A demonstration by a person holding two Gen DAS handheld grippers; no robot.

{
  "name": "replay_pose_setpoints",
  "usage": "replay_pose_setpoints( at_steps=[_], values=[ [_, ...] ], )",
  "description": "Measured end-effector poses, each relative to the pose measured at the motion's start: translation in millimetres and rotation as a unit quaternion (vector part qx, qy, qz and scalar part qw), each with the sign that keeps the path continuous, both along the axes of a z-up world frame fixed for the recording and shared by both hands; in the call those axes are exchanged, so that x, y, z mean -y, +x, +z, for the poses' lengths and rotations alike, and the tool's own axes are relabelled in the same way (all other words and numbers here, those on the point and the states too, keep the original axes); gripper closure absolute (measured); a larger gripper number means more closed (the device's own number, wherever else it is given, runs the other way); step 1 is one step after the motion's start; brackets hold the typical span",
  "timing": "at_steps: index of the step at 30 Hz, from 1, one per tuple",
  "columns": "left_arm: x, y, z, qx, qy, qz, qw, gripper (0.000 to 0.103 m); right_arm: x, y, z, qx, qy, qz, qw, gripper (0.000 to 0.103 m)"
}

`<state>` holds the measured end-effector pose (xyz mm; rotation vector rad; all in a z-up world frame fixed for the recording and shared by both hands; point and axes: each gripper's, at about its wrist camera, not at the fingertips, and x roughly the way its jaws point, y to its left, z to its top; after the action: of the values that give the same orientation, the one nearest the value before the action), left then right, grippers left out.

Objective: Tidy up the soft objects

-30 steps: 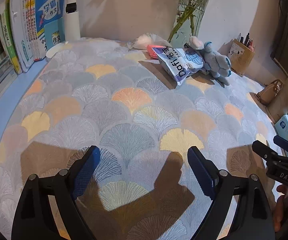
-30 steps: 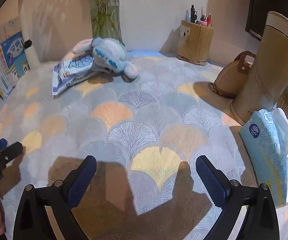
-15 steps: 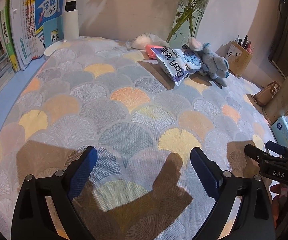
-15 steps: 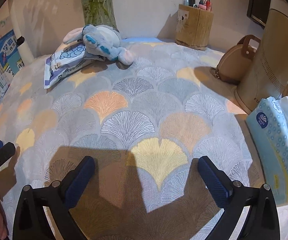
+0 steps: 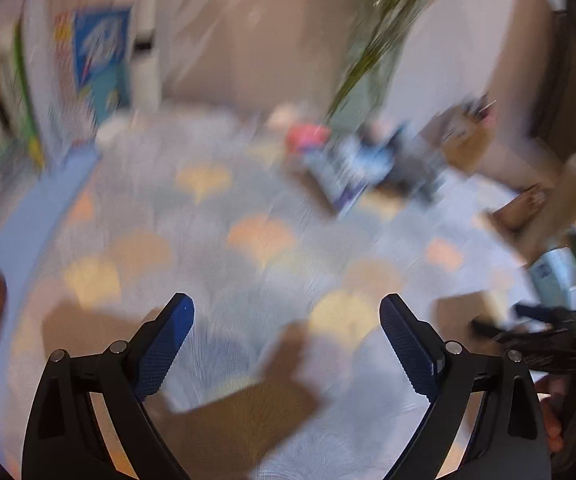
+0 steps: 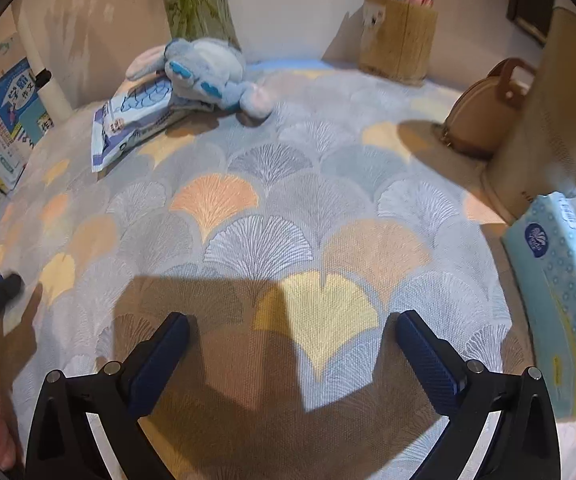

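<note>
A grey-blue plush toy [image 6: 204,70] lies at the far side of the patterned tablecloth [image 6: 272,216], resting on a white and blue soft packet [image 6: 130,120]. A light blue tissue pack [image 6: 559,292] lies at the right edge. My right gripper [image 6: 291,332] is open and empty, low over the cloth, well short of the toy. My left gripper [image 5: 288,316] is open and empty; its view is motion-blurred, with the toy [image 5: 399,160] and the packet [image 5: 339,176] far ahead to the right. The tissue pack shows blurred at the right of the left wrist view [image 5: 551,276].
A wooden pen holder [image 6: 397,38], a brown round bag [image 6: 487,112] and a tall beige flask [image 6: 547,120] stand at the right. A glass vase [image 6: 200,0] is behind the toy. Books [image 6: 12,108] line the left side.
The right gripper has moved closer to the toy, which looms larger. The left wrist view has become motion-blurred as the left gripper moves. Both stay open.
</note>
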<state>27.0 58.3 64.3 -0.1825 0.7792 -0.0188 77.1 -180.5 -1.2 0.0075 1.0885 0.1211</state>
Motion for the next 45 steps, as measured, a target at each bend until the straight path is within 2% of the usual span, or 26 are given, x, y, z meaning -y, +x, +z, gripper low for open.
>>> replay_pose_setpoints(
  at_steps=[2,3,6,8,9,11,13,16,19,21,23,24,26,27,28,29,30,32,34,36,39,45],
  values=[
    [-2,6,39,0.043,0.021,-0.013,0.9988,0.008,-2,6,5,-0.039,0.011,0.021,0.999,0.000],
    [-2,11,51,0.052,0.029,-0.021,0.9980,0.008,0,11,13,-0.049,0.042,0.031,0.997,0.000],
    [-5,46,79,0.070,0.055,-0.040,0.9952,0.008,0,27,46,-0.026,0.101,0.043,0.994,0.000],
    [-14,81,83,0.070,0.058,-0.035,0.9952,0.008,-6,40,68,0.008,0.104,0.051,0.993,0.000],
    [-17,95,81,0.063,0.048,-0.034,0.9963,0.008,-10,50,79,0.031,0.101,0.056,0.993,0.000],
    [-29,132,71,0.045,0.005,-0.040,0.9982,0.009,-16,68,88,0.060,0.102,0.058,0.991,0.000],
    [-39,169,54,0.030,-0.041,-0.041,0.9979,0.009,-17,94,85,0.062,0.125,0.057,0.989,0.000],
    [-44,213,24,0.004,-0.071,-0.045,0.9965,0.009,-22,131,69,0.054,0.173,0.053,0.982,0.000],
    [-36,246,-5,-0.010,-0.054,-0.062,0.9966,0.009,-27,157,53,0.052,0.193,0.046,0.979,0.000],
    [-24,261,-19,-0.009,-0.004,-0.073,0.9973,0.009,-31,169,45,0.053,0.200,0.046,0.977,0.000],
    [-16,269,-29,-0.010,0.021,-0.087,0.9960,0.009,-33,176,38,0.060,0.207,0.043,0.976,0.003],
    [-13,273,-34,-0.015,0.023,-0.099,0.9947,0.011,-32,178,36,0.062,0.211,0.044,0.975,0.009],
    [-11,275,-40,-0.006,0.022,-0.107,0.9940,0.033,-33,179,32,0.062,0.216,0.043,0.973,0.016],
    [-10,277,-44,-0.007,0.024,-0.106,0.9941,0.041,-30,179,30,0.062,0.218,0.045,0.973,0.030],
    [-9,280,-50,-0.020,0.031,-0.103,0.9940,0.058,-31,179,29,0.063,0.214,0.045,0.974,0.046],
    [-7,281,-53,-0.026,0.041,-0.103,0.9935,0.068,-32,179,27,0.063,0.211,0.048,0.974,0.047],
    [-8,279,-52,-0.019,0.037,-0.105,0.9936,0.070,-31,177,26,0.068,0.215,0.049,0.973,0.048],
    [-13,274,-48,-0.002,0.007,-0.113,0.9935,0.071,-32,174,27,0.078,0.222,0.053,0.970,0.056],
    [-15,271,-46,0.009,0.009,-0.105,0.9944,0.072,-34,168,32,0.100,0.213,0.053,0.971,0.060],
    [-12,266,-42,0.026,0.017,-0.103,0.9942,0.072,-37,162,37,0.118,0.199,0.049,0.972,0.061],
    [-4,257,-35,0.051,0.029,-0.104,0.9929,0.072,-33,160,39,0.126,0.207,0.043,0.969,0.061],
    [5,245,-22,0.059,0.030,-0.098,0.9929,0.072,-9,156,41,0.130,0.250,0.023,0.959,0.061]
  ],
)
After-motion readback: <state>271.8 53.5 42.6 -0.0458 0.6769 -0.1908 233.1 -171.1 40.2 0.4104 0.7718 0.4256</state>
